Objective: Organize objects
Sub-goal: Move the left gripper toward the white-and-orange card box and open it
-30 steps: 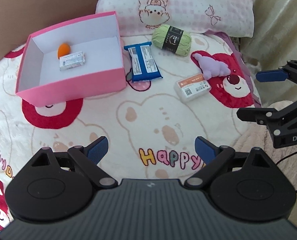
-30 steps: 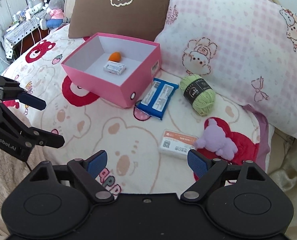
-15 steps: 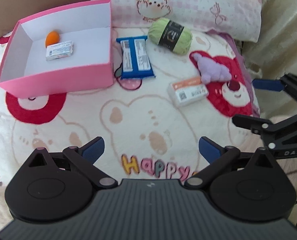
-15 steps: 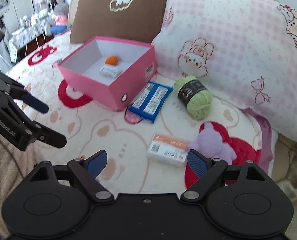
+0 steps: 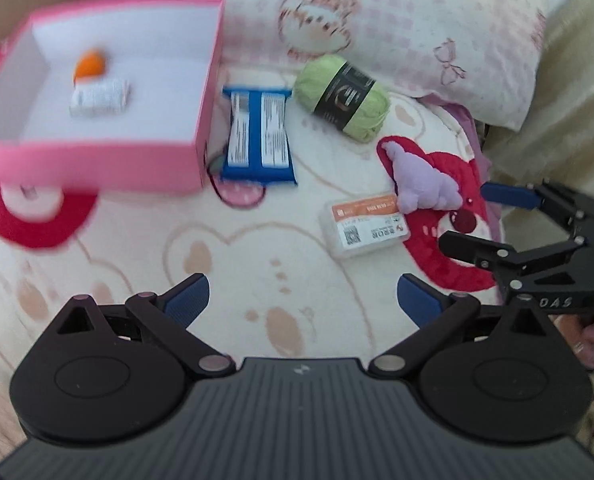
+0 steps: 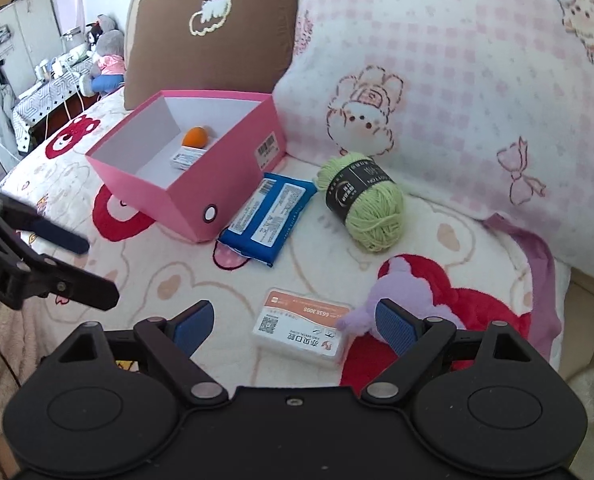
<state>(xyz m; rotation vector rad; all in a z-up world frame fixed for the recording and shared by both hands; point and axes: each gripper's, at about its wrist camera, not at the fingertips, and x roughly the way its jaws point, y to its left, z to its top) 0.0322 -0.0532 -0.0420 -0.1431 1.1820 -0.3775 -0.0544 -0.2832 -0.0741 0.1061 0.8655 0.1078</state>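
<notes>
Two grippers above a bed scattered with small items.
Left to right: the left gripper (image 5: 301,300) hovers over the blanket (image 5: 257,248) with its fingers spread wide and nothing between them; a pink box (image 6: 201,196) at far left holds an orange ball (image 6: 195,137) and a small white carton (image 6: 186,158); a blue packet (image 6: 267,216) lies just beside the box's right wall; a green yarn ball (image 6: 367,200) sits near the pink pillow (image 6: 477,100); a white card case (image 6: 303,326) lies touching a purple plush (image 6: 401,292) on its right. The right gripper (image 6: 293,322) hangs over the card case, fingers wide apart and gripping nothing.
</notes>
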